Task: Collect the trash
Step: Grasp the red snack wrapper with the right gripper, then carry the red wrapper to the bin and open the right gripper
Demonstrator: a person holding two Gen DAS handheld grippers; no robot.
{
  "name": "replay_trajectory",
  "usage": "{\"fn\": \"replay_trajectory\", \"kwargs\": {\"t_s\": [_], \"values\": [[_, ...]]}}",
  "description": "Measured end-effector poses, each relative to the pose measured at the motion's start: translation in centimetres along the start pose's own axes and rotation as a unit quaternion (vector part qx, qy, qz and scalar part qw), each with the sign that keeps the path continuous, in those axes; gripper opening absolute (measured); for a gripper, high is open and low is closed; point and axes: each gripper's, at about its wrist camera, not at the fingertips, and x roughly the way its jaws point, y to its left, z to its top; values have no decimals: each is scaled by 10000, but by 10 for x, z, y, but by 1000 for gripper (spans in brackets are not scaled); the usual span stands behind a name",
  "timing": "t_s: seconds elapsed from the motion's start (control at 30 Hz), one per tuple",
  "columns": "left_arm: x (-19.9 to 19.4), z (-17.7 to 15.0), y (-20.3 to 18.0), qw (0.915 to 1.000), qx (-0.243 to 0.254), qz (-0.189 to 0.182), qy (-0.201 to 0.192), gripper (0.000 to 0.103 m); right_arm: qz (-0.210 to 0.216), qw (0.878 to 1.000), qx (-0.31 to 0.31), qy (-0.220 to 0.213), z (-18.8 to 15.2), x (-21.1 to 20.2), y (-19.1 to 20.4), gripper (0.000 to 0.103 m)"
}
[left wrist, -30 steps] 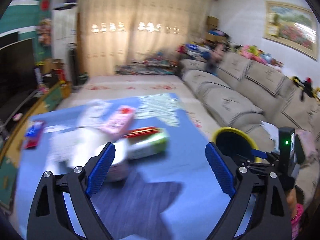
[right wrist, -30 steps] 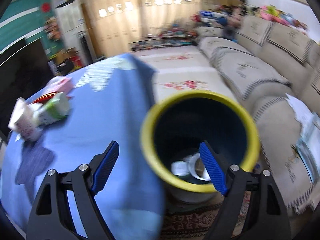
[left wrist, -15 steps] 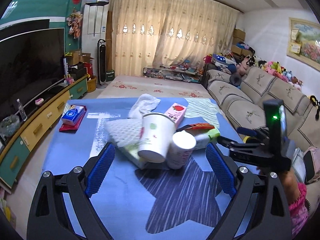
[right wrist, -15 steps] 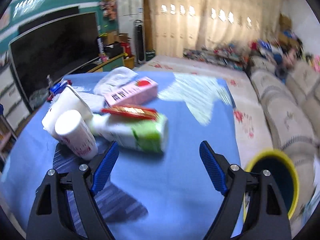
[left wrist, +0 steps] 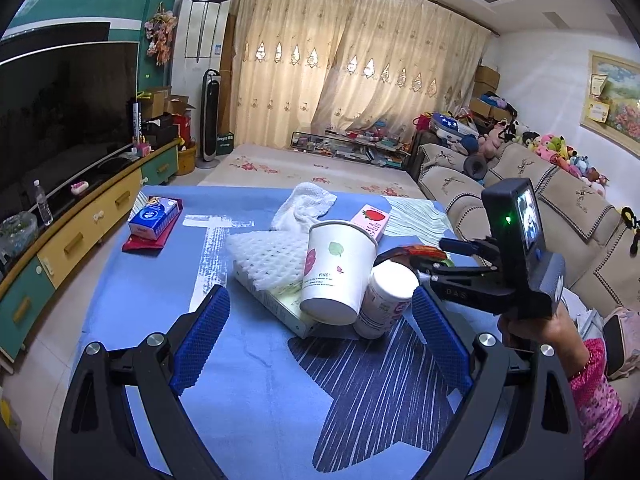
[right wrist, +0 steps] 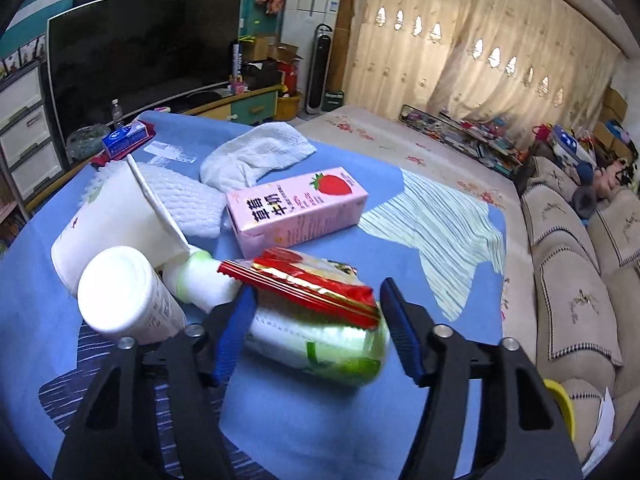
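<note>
Right gripper (right wrist: 316, 330), jaws part-open, straddles green-white plastic bottle (right wrist: 320, 340) under red foil wrapper (right wrist: 316, 284), contact unclear; white jar (right wrist: 128, 296) crowds left, pink strawberry carton (right wrist: 296, 210) beyond; left gripper (left wrist: 320, 340) wide open, empty.

Your right tongs (right wrist: 316, 330) sit open w/ the green-white bottle (right wrist: 320, 340) and red wrapper (right wrist: 304, 280) between the fingers; pink strawberry carton (right wrist: 296, 210) just beyond, white jar (right wrist: 128, 296) to their left.

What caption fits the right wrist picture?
Open right gripper straddles a green bottle topped by a red wrapper.
</note>
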Motion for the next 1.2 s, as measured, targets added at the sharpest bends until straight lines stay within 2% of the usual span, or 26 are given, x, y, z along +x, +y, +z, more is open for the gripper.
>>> {"fn": "replay_trajectory", "kwargs": {"t_s": [0.1, 0.3, 0.53, 0.63, 0.8, 0.93, 1.2], "values": [[2, -1, -1, 10000, 0, -22, 22, 91, 19, 10000, -51, -4, 4, 1, 0, 26], [3, -2, -1, 10000, 3, -34, 10, 91, 168, 9989, 266, -355, 9, -24, -13, 6], [2, -5, -11, 9999, 66, -111, 29, 91, 573, 9909, 929, -785, 6, -73, -38, 6], [2, -5, -17, 9998, 112, -171, 27, 91, 572, 9886, 1042, -922, -1, -95, -43, 6], [2, -7, -31, 9994, 258, -243, 20, 91, 313, 9829, 1494, -1031, -29, -127, -72, 6], [2, -7, -42, 9989, 336, -335, 27, 91, -215, 9752, 2000, -928, -66, -141, -109, 6], [7, -7, -65, 9974, 471, -531, 109, 91, -1427, 9423, 3014, -291, -153, -138, -185, 7]]}}
